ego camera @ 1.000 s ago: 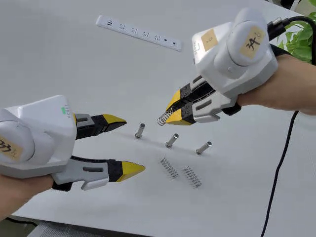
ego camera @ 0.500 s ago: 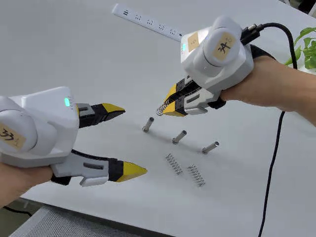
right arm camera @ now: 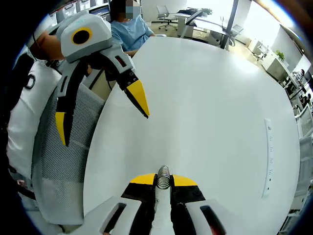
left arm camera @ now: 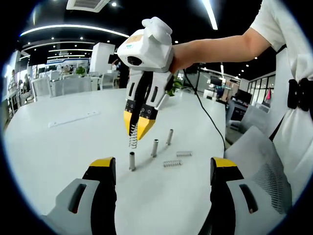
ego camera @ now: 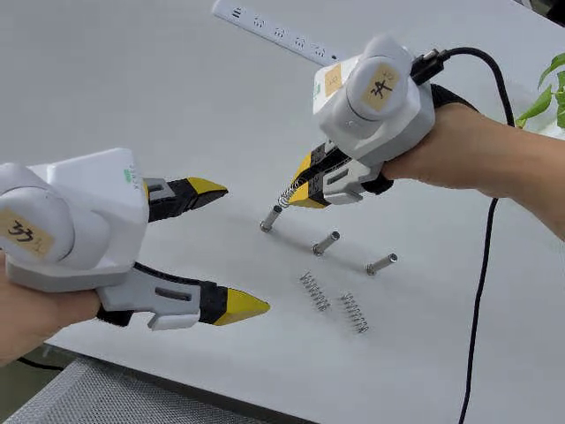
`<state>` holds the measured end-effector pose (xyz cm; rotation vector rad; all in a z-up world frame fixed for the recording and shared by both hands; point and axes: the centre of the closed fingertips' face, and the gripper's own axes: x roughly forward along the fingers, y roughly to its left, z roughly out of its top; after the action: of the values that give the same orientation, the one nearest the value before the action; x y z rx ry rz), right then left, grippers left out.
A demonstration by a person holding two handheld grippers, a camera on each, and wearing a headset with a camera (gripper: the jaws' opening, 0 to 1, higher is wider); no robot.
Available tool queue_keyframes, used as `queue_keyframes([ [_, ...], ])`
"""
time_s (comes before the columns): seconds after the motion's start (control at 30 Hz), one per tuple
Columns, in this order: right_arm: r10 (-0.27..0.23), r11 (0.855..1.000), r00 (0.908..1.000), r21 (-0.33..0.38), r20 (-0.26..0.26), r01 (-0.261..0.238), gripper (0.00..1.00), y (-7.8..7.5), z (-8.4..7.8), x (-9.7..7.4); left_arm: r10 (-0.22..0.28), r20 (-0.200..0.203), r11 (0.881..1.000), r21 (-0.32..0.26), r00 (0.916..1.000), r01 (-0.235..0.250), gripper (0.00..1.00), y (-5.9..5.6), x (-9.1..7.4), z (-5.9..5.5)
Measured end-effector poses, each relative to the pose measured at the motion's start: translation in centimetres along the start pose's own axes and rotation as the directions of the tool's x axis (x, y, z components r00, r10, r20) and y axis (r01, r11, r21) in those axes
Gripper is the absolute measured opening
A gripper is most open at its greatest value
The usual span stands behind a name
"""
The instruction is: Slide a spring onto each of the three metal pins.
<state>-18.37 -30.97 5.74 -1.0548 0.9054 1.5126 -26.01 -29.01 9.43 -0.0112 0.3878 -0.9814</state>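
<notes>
The white table (ego camera: 132, 79) bears three upright pins in a row at frame centre: left pin (ego camera: 270, 218), middle pin (ego camera: 326, 243), right pin (ego camera: 381, 263). Just below lie the left spring (ego camera: 313, 291) and right spring (ego camera: 354, 312). A power strip (ego camera: 274, 31) lies at top; a black cable (ego camera: 477, 300) runs down the right.

We hold the left gripper (ego camera: 243, 247), a white plastic body with black, yellow-tipped jaws, low at our left side. Our left hand (ego camera: 40, 318) wraps round its back end. Its jaws stand wide apart, pointing forward and to the right, with nothing between them. Our right hand (ego camera: 446, 150) grips the matching right gripper (ego camera: 300, 196) higher and further out, our bare forearm (ego camera: 525, 181) stretched in from the right. That gripper tilts down and to the left, its jaws pressed together on a thin coiled metal spring (ego camera: 284, 199) that sticks out past the yellow tips. In the left gripper view it points steeply down, ahead of the spread left jaws.
</notes>
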Motion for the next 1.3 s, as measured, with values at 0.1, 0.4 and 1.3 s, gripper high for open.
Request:
queue_keyframes([
  [0.1, 0.002, 1.000, 1.0000, -0.005, -0.009, -0.002, 0.07, -0.2, -0.2, 0.3, -0.001, 0.005, 1.000, -0.003, 1.0000, 0.001, 0.78, 0.1, 0.0, 0.1],
  [0.4, 0.012, 1.000, 0.9997, -0.011, -0.022, -0.012, 0.07, -0.2, -0.3, 0.6, -0.004, 0.007, 1.000, -0.012, 1.0000, 0.004, 0.78, 0.2, 0.2, 0.1],
  [1.3, 0.032, 0.999, 0.9986, -0.021, -0.041, -0.033, 0.07, -0.1, -0.5, 1.7, -0.019, 0.023, 0.999, -0.032, 0.9996, 0.020, 0.78, 0.0, 0.6, 0.0],
])
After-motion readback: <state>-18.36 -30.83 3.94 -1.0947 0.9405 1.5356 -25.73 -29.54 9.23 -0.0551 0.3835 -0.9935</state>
